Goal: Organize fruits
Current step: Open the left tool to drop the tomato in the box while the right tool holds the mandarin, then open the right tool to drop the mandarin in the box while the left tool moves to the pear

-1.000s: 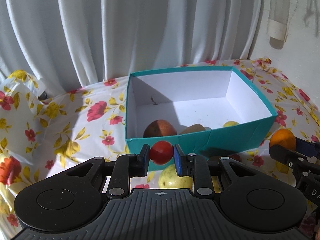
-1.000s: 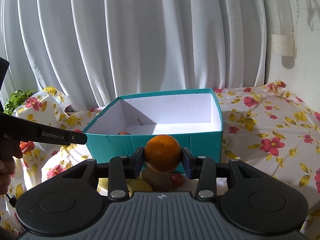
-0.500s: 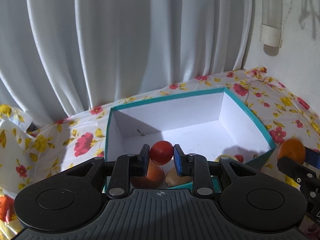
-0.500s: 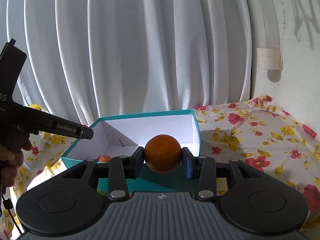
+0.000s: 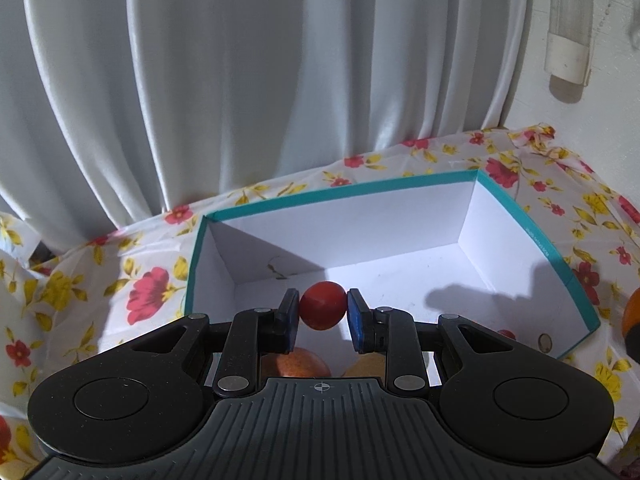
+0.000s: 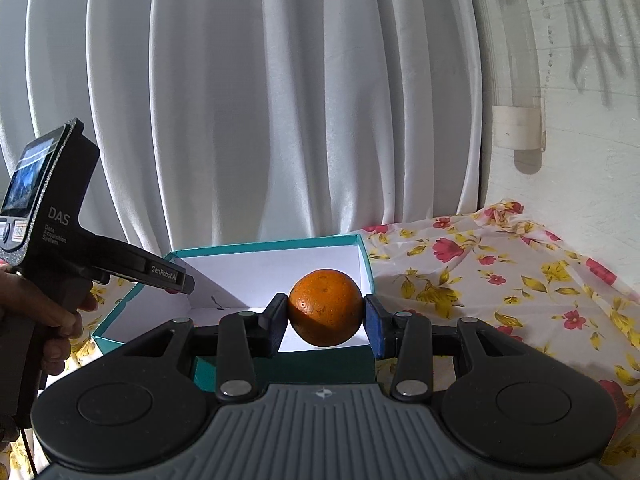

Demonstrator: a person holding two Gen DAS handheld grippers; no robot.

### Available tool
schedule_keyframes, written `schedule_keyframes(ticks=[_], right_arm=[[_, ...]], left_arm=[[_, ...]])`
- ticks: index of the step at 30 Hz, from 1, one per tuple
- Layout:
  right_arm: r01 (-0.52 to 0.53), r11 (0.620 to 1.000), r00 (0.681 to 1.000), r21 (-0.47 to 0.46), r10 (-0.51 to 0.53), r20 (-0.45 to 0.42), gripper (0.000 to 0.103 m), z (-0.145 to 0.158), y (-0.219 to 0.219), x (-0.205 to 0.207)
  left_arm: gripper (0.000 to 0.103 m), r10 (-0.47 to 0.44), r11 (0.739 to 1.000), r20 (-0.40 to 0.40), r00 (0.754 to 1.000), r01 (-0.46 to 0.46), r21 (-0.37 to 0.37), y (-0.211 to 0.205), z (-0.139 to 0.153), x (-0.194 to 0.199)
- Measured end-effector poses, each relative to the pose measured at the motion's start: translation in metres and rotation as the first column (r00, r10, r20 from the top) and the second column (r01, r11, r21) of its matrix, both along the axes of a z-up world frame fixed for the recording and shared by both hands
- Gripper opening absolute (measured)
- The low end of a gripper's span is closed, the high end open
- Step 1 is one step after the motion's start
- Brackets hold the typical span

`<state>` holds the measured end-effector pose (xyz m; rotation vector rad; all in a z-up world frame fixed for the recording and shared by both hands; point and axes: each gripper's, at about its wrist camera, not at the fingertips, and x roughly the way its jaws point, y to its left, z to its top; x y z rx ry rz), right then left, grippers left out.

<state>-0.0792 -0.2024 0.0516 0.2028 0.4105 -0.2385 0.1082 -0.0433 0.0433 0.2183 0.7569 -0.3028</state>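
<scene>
My left gripper [image 5: 322, 316] is shut on a small red tomato [image 5: 322, 310] and holds it above the inside of the teal box [image 5: 536, 240], near its front left. Below it in the box lie a reddish apple [image 5: 298, 364] and a brownish fruit [image 5: 364, 366]. My right gripper [image 6: 326, 320] is shut on an orange [image 6: 325, 307] and holds it over the front right edge of the same box [image 6: 280, 245]. The orange shows at the right edge of the left wrist view [image 5: 632, 314]. The left gripper's body [image 6: 100, 260] reaches over the box from the left.
A floral cloth [image 6: 500, 280] covers the table, with open cloth to the right of the box. A white curtain [image 5: 260, 80] hangs right behind the box. A white wall with a pipe [image 6: 516, 120] stands at the right.
Both grippers have risen and moved forward with their fruits. The tomato went from in front of the box to over its inside. The orange came up over the box's front edge.
</scene>
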Motion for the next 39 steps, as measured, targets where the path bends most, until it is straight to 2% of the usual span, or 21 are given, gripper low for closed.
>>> schedule_keyframes(ticks=[6,12,16,19,20,21,22,24,27,30,34,39], right_arm=[[0.017,1.0,1.0,-0.001,-0.017,-0.008,0.04,-0.001,-0.001,0.002],[0.026,1.0,1.0,-0.002,-0.026,-0.011,0.04,0.0,0.0,0.001],[0.028,1.0,1.0,-0.001,-0.028,-0.007,0.04,0.0,0.001,0.0],[0.027,1.0,1.0,-0.002,-0.027,-0.007,0.04,0.0,0.0,0.001],[0.028,1.0,1.0,-0.002,-0.028,-0.006,0.04,0.0,0.0,0.0],[0.027,1.0,1.0,-0.002,-0.027,-0.006,0.04,0.0,0.0,0.001],[0.026,1.0,1.0,-0.001,-0.026,-0.005,0.04,0.0,-0.001,0.001],[0.023,1.0,1.0,0.0,-0.023,-0.004,0.04,-0.001,-0.001,0.002],[0.02,1.0,1.0,0.002,-0.02,-0.004,0.04,-0.001,-0.002,0.003],[0.014,1.0,1.0,0.002,-0.014,-0.004,0.04,-0.002,-0.003,0.005],[0.004,1.0,1.0,-0.004,-0.004,0.0,0.04,-0.003,-0.004,0.009],[-0.012,1.0,1.0,-0.021,0.011,-0.009,0.04,-0.007,-0.001,0.018]], left_arm=[[0.029,0.004,1.0,-0.11,0.994,-0.005,-0.01,0.003,-0.03,0.017],[0.029,0.001,1.0,-0.154,0.988,-0.002,-0.008,0.002,-0.046,0.023],[0.031,-0.008,1.0,-0.159,0.987,0.006,-0.014,0.003,-0.046,0.022],[0.042,-0.006,1.0,-0.141,0.99,0.002,-0.022,0.004,-0.041,0.02],[0.053,-0.005,1.0,-0.135,0.991,0.001,-0.029,0.005,-0.038,0.019],[0.069,-0.005,0.999,-0.132,0.991,0.001,-0.035,0.006,-0.035,0.017],[0.076,-0.006,0.999,-0.124,0.992,0.0,-0.045,0.008,-0.031,0.015],[0.098,-0.006,0.998,-0.086,0.996,0.0,-0.069,0.013,-0.02,0.006],[0.102,0.012,0.996,-0.037,0.999,-0.015,-0.091,0.022,-0.003,-0.013],[0.103,0.039,0.992,-0.04,0.998,-0.043,-0.115,0.032,0.006,-0.031],[0.103,0.09,0.991,-0.035,0.995,-0.093,-0.1,0.043,0.008,-0.051],[0.103,0.096,0.993,-0.013,0.995,-0.096,-0.063,0.049,0.005,-0.069]])
